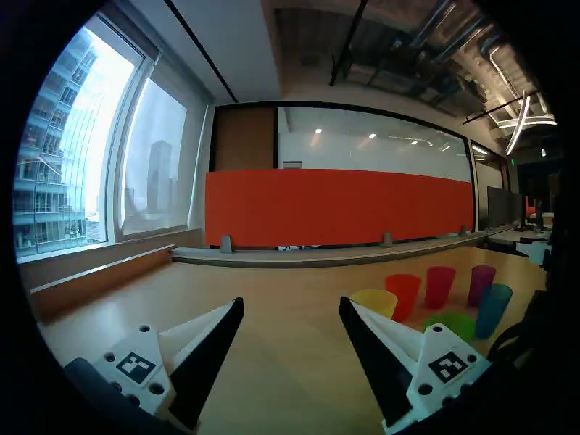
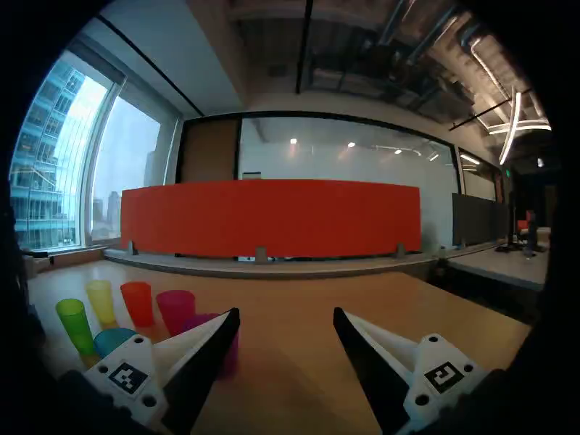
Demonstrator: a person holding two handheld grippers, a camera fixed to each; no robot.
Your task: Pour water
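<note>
1. The left tool (image 1: 290,313) hangs released over the wooden worktop (image 1: 290,370), its two fingers spread wide with nothing between them.
2. The right tool (image 2: 284,319) is also released, with its fingers apart and empty above the same surface.
3. In the left gripper view, six upright plastic cups cluster to the right, just past the tool. The green cup (image 1: 451,325) and teal cup (image 1: 493,308) are nearest. The yellow cup (image 1: 375,301), red cup (image 1: 403,290), pink cup (image 1: 440,284) and purple cup (image 1: 481,281) stand in a row behind them.
4. In the right gripper view the cluster stands to the left, and a finger partly hides the purple cup.
5. Farther off, an orange partition (image 1: 341,206) runs along the worktop's far edge.
6. Tall windows (image 1: 87,167) stand to the left.
</note>
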